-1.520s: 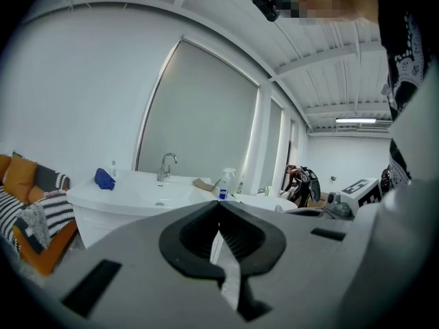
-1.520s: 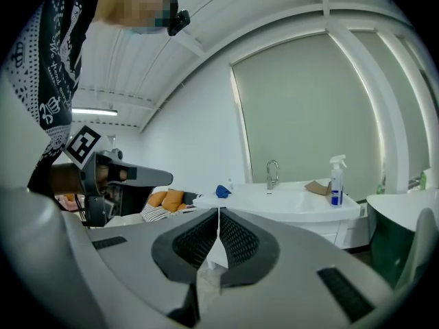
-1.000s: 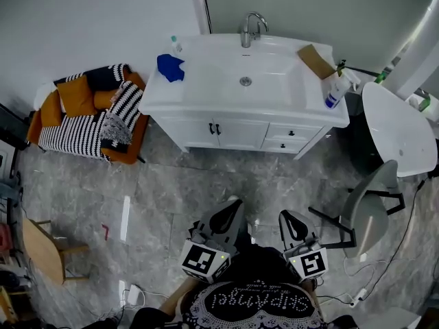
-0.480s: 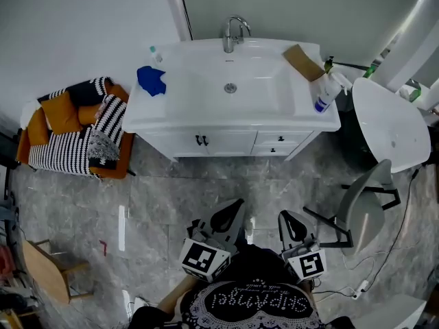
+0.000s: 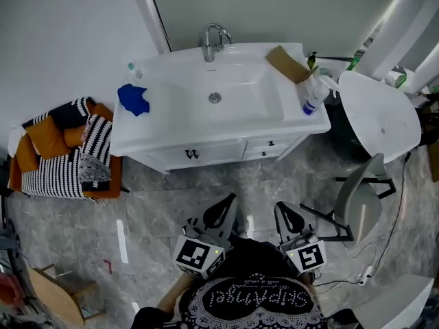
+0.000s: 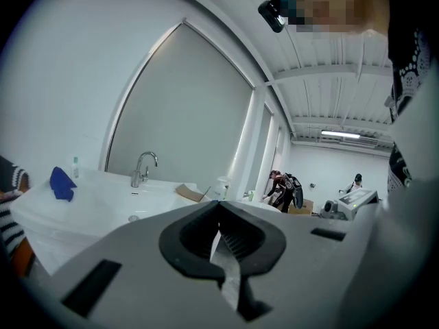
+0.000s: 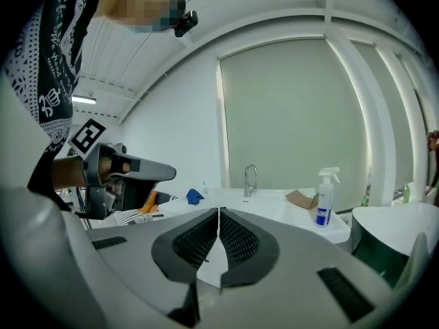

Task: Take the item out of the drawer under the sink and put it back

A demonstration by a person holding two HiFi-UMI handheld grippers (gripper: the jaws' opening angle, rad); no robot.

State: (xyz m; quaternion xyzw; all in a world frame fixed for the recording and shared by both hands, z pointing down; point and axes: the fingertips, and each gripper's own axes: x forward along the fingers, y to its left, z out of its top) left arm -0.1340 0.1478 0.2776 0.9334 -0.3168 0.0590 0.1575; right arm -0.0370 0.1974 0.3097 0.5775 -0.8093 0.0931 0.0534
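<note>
The white sink vanity stands ahead of me across the grey floor. Its two small drawers at the right of the cabinet front are closed, so what they hold is hidden. Cabinet doors with dark handles sit to their left. My left gripper and right gripper are held side by side low in the head view, well short of the cabinet. Both point at it, shut and empty. In the left gripper view the left gripper faces the basin; in the right gripper view the right gripper does too.
On the counter are a faucet, a blue cloth, a cardboard piece and a spray bottle. A grey chair and a white round table stand to the right. A seat with striped cushions stands to the left.
The vanity has slid lower and to the left in the head view and looks nearer. Both grippers have come forward toward it together. Their jaws stay shut.
</note>
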